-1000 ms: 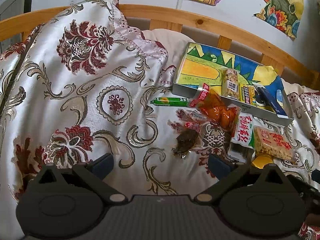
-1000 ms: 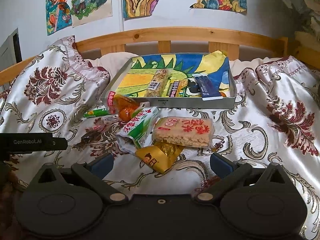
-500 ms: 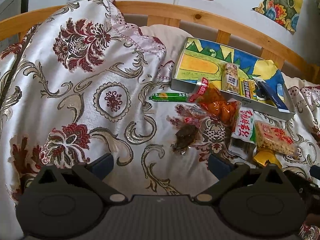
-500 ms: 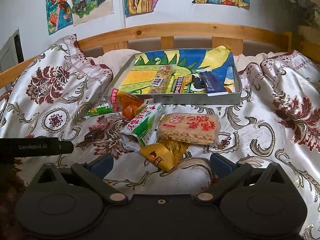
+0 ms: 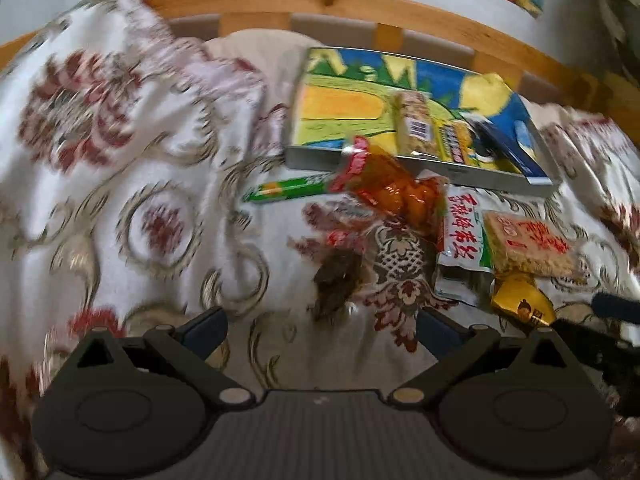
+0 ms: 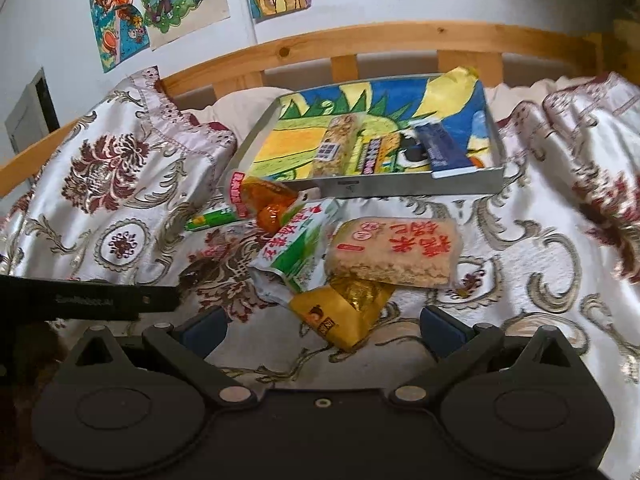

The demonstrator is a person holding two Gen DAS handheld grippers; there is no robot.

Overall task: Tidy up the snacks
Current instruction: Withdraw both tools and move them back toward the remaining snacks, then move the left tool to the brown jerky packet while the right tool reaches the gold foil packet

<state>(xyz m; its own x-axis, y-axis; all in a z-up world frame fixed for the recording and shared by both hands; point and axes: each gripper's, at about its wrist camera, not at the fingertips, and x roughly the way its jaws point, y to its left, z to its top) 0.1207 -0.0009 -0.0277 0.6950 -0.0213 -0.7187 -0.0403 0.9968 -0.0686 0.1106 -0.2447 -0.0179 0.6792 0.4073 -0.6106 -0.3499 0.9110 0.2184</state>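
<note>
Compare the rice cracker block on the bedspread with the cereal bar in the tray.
The rice cracker block lies outside the tray on the bedspread; the cereal bar lies inside it. The block is broad with red lettering; the bar is narrow with a barcode label. The block overlaps a yellow packet; the bar rests on the tray's drawing. Both are pale, grainy and clear-wrapped.

We see a white bedspread [image 6: 120,216] with maroon flowers and gold scrolls, a tray [image 6: 420,186] lined in blue, yellow and green, and beside the tray a gold packet [image 6: 344,312].
</note>
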